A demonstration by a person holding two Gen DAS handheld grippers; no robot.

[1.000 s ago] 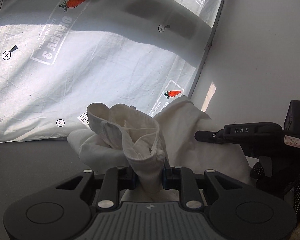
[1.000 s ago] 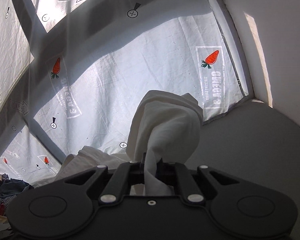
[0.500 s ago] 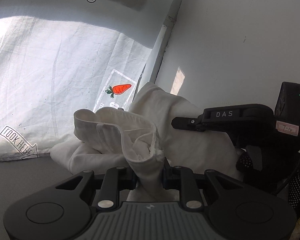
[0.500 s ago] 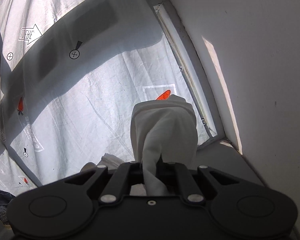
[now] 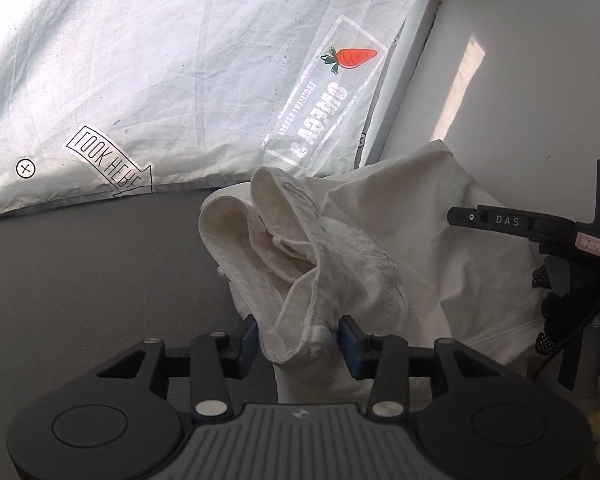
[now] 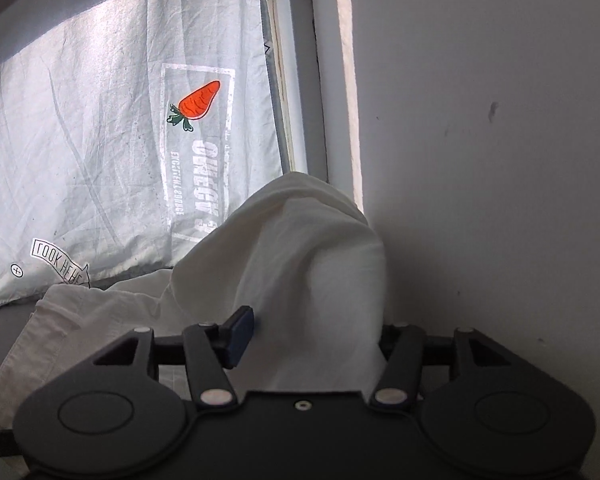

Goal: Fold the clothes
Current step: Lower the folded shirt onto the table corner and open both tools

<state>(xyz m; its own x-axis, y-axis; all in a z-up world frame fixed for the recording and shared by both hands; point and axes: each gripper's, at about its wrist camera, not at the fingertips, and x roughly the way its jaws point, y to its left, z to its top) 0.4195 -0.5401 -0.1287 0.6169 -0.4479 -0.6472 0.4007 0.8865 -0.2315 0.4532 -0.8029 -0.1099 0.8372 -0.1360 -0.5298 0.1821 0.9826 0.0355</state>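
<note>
White garment [image 5: 380, 248] loose between just-opening jaws of left hand-held gripper [image 5: 298, 340] and right hand-held gripper [image 6: 312, 332].

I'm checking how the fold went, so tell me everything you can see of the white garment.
The white garment looks like thin, creased cotton with stitched hems. It lies bunched on the dark grey surface against the wall, below the printed curtain. A folded, hemmed edge stands up between the left gripper pads; another hump rises between the right gripper pads. Both jaws have just been opening and no longer pinch it.
</note>
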